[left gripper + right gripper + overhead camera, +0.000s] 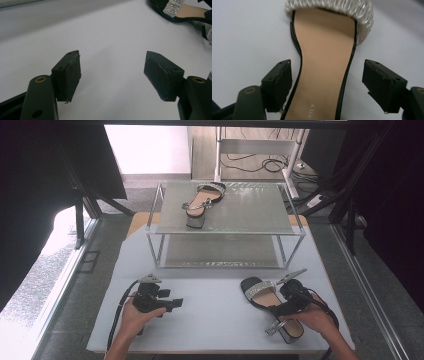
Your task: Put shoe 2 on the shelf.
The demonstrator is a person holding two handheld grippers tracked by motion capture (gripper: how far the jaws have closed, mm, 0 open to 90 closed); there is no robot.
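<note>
A: Sandal (324,62) on the near right of the white table (215,315), toe toward the wire shelf (227,215), where its mate (202,202) already sits on the top tier. How will it handle?

B: Light, I'd judge, but awkward: stiff sole, block heel, and a loose ankle strap that will flop.

A: Where to grip?

B: Across the narrow waist of the insole. The right gripper (327,85) has its jaws wide apart on either side of that waist, not pressing yet. The black edge looks glossy, so possibly slippery, though the blur makes that hard to tell.

A: And the beaded toe band (329,7)?

B: Leave it; beads could snag or shed.

A: The left gripper (112,72)?

B: Jaws apart, empty, over bare table.
</note>
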